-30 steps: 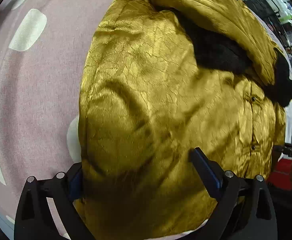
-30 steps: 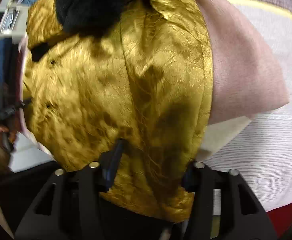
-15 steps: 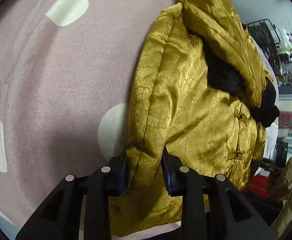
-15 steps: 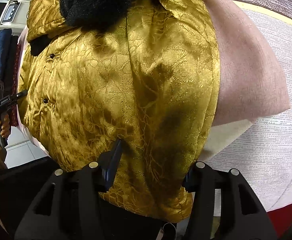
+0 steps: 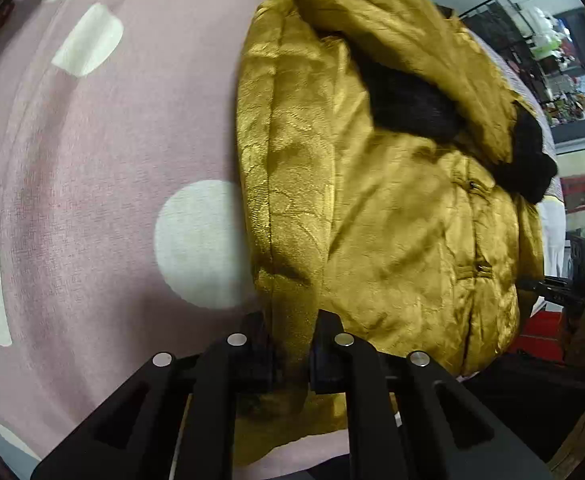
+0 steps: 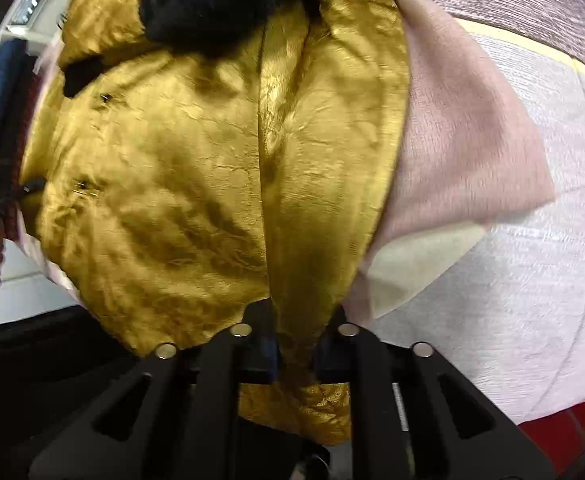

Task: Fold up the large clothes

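Observation:
A golden brocade jacket (image 5: 392, 208) with black fur trim (image 5: 408, 108) lies on a pink cloth with cream dots (image 5: 92, 160). My left gripper (image 5: 292, 344) is shut on the jacket's near hem at its left side fold. In the right wrist view the same jacket (image 6: 180, 184) fills the frame, its black fur collar (image 6: 208, 0) at the top. My right gripper (image 6: 296, 344) is shut on a pinched ridge of the hem at the jacket's right edge.
The pink cloth (image 6: 460, 152) ends in a corner over a white ribbed cover (image 6: 532, 280). A black wire rack (image 5: 504, 24) and shop clutter stand beyond the jacket. A red surface (image 6: 564, 436) lies below the cover's edge.
Both grippers went from wide open around the hem to shut on it, the left closing first. The jacket's sides have bunched into ridges at the jaws.

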### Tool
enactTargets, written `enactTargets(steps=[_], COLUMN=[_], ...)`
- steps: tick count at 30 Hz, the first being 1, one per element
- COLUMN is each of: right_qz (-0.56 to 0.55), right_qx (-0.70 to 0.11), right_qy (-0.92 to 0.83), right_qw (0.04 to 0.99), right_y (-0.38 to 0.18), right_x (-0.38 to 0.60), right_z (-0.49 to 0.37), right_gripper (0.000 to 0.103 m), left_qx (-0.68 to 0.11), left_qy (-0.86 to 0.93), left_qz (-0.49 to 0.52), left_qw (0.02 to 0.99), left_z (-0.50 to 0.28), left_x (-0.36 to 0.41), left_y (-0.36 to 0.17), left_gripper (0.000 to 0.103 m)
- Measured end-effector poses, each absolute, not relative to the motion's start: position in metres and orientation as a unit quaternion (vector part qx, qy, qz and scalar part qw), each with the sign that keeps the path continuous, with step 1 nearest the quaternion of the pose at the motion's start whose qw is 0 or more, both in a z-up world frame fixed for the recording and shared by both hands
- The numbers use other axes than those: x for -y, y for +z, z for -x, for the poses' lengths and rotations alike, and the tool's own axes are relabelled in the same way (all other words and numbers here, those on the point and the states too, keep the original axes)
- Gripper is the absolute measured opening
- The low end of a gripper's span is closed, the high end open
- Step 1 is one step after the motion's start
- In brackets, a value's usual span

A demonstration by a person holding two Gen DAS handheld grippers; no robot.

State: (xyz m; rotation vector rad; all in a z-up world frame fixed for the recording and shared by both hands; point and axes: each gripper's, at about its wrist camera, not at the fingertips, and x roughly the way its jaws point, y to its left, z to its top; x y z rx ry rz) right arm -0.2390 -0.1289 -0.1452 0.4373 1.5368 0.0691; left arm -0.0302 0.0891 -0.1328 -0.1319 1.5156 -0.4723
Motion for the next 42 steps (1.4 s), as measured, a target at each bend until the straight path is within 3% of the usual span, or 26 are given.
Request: enactTargets(steps=[10, 15, 19, 28, 34, 42], right_qz=[-0.192, -0.24, -0.248, -0.271, -0.354, -0.444], right_qx=[-0.72, -0.733, -0.717, -0.609, -0.541, -0.504], right_qy=[0.067, 0.053, 0.067, 0.1, 0.052, -0.003], right_qw=[0.664, 0.635, 0.648, 0.739, 0.761, 0.741], right_y=[-0.143, -0.156, -0.142, -0.062, -0.036, -0.05], right_x=[0.119, 0.129, 0.128, 0.159, 0.218, 0.283], right_z=[0.299, 0.319, 0.288, 0.189, 0.144, 0.098], right_gripper=[0.01, 0.01, 0.009, 0.009, 0.009, 0.009], left_qx=[-0.714, -0.732, -0.717, -0.604, -0.578, -0.579], left_qy=[-0.26, -0.244, -0.256, -0.299, -0.255, -0.203], left_qz=[0.043, 0.089, 0.082, 0.117, 0.132, 0.137], left_qw=[0.648, 0.63, 0.643, 0.729, 0.764, 0.778], left_z=[0.107, 0.123, 0.102, 0.005, -0.064, -0.136], left_x=[-0.096, -0.112, -0.091, -0.037, -0.05, -0.044], left_y=[-0.121, -0.126, -0.109, -0.031, -0.026, -0.041], left_gripper=[0.008, 0.008, 0.008, 0.008, 0.008, 0.008])
